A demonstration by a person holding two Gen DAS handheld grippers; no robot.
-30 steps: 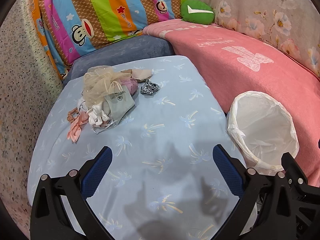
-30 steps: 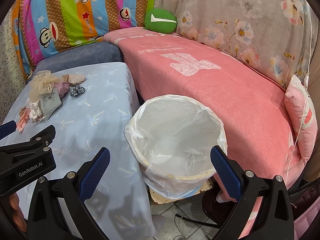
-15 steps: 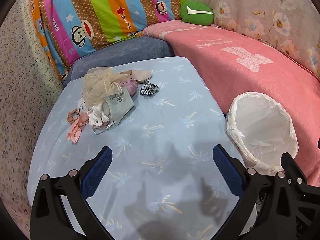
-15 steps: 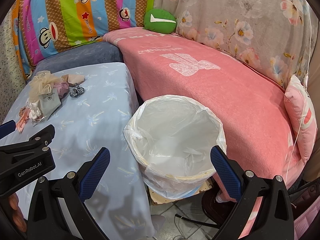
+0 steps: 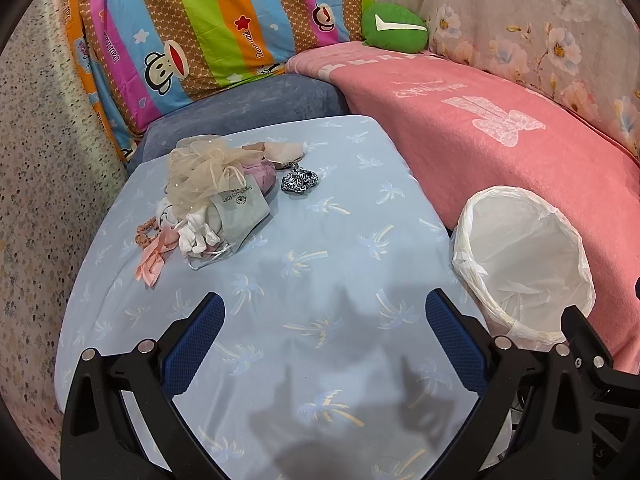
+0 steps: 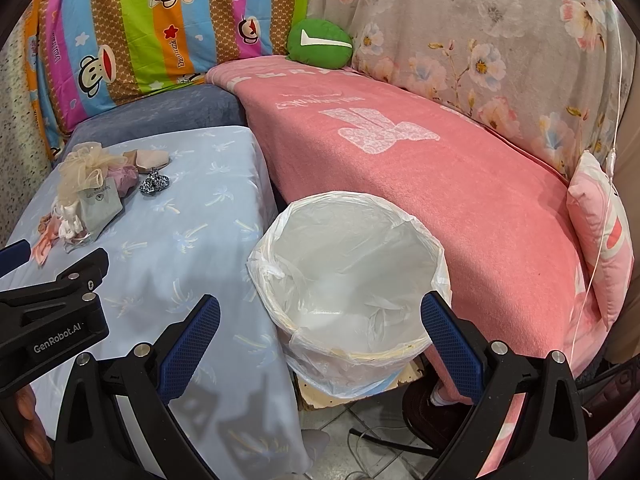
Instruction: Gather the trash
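Observation:
A pile of trash lies at the table's far left: a beige mesh bow (image 5: 200, 168), a grey pouch (image 5: 240, 210), white and pink scraps (image 5: 160, 252) and a small black-and-white item (image 5: 300, 180). The pile also shows in the right wrist view (image 6: 92, 192). A bin lined with a white bag (image 5: 524, 264) stands right of the table, empty, also seen close in the right wrist view (image 6: 348, 280). My left gripper (image 5: 324, 344) is open and empty over the near table. My right gripper (image 6: 320, 344) is open and empty above the bin's near rim.
The table wears a light blue palm-print cloth (image 5: 304, 280). A sofa with a pink blanket (image 6: 420, 160) runs behind the bin. A striped monkey-print cushion (image 5: 224, 28) and a green cushion (image 5: 394, 28) stand at the back. Tiled floor with cables (image 6: 360, 440) lies below the bin.
Both grippers have barely shifted; the scene sits very slightly lower in the left wrist view. Nothing was taken hold of or let go.

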